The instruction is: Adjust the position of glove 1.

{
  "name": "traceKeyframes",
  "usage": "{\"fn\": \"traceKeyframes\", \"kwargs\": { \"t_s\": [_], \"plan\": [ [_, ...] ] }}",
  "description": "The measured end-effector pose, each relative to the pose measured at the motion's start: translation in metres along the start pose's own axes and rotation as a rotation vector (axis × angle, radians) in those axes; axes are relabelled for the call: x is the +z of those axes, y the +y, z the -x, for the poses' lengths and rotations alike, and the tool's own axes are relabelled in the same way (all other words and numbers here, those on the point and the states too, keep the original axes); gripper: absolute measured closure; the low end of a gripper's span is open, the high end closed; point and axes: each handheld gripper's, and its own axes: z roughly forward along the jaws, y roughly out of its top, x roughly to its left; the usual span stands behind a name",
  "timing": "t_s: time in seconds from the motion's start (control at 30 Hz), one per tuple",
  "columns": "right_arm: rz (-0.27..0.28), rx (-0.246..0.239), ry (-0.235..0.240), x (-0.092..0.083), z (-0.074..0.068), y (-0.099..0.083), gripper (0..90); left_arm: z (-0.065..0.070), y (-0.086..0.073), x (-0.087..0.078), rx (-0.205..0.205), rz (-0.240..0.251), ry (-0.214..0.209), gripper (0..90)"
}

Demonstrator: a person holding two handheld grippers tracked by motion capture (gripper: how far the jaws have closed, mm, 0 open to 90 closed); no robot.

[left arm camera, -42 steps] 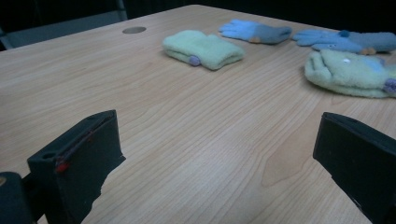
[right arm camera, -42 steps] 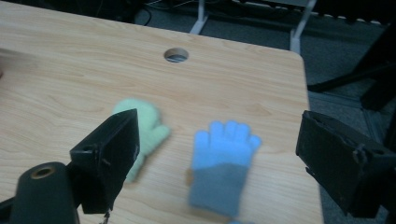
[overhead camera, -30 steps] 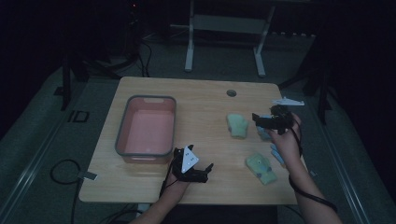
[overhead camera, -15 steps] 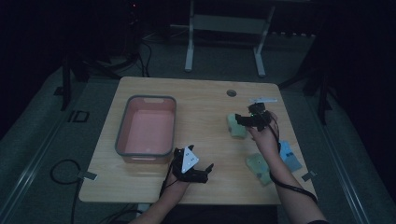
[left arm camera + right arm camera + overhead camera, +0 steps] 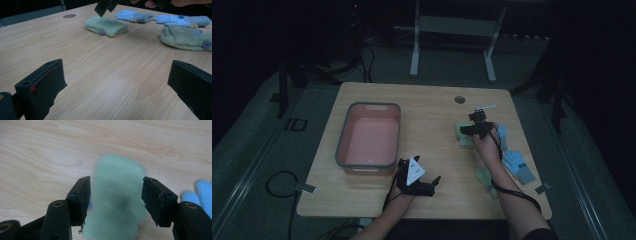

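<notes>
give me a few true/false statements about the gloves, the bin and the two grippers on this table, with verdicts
1. The right gripper hangs over a green glove with a jaw on either side of it. True; its jaws have just been closing, and the pads do not yet press on it.
2. The pink bin holds a glove. False; it has nothing in it.
3. The left gripper has its jaws apart over bare wood. True.
4. All the gloves are green. False; there are blue gloves too.
5. The bin sits on the person's right side of the table. False; it is on the left.
</notes>
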Motion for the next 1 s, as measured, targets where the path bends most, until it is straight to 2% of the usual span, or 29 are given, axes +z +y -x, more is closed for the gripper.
{"fn": "traceKeyframes", "kwargs": {
  "t_s": [0.17,0.23,0.3,0.47,0.53,0.63,0.7,0.9,1.0],
  "plan": [
    [-0.057,0.009,-0.01,0.012,0.004,-0.002,48.8,0.0,0.0,0.0,-0.002,-0.001,-0.001,1.4],
    [-0.084,-0.006,-0.015,0.016,0.002,-0.004,53.0,0.0,0.0,0.0,0.0,-0.002,0.0,1.3],
    [-0.12,-0.032,-0.015,0.024,0.001,-0.007,52.1,0.0,0.0,0.0,0.003,-0.004,0.001,1.3],
    [-0.112,-0.017,-0.018,0.025,0.0,-0.007,54.2,0.0,0.0,0.0,0.004,-0.006,0.002,1.3],
    [-0.109,0.001,-0.005,0.025,0.001,-0.006,59.6,0.0,0.0,0.001,0.003,-0.008,0.002,1.3],
    [-0.102,0.028,-0.006,0.024,0.002,-0.006,73.0,0.0,0.0,0.001,0.004,-0.009,0.002,1.4],
    [-0.099,0.029,-0.01,0.023,0.0,-0.006,78.5,0.0,0.0,0.001,0.006,-0.01,0.003,1.3],
    [-0.106,0.013,-0.012,0.021,-0.003,-0.003,82.1,0.0,0.0,0.001,0.007,-0.009,0.002,1.4],
    [-0.091,0.006,-0.003,0.011,-0.004,0.001,82.9,0.0,0.001,0.001,0.005,-0.011,0.001,1.3]
  ]
}}
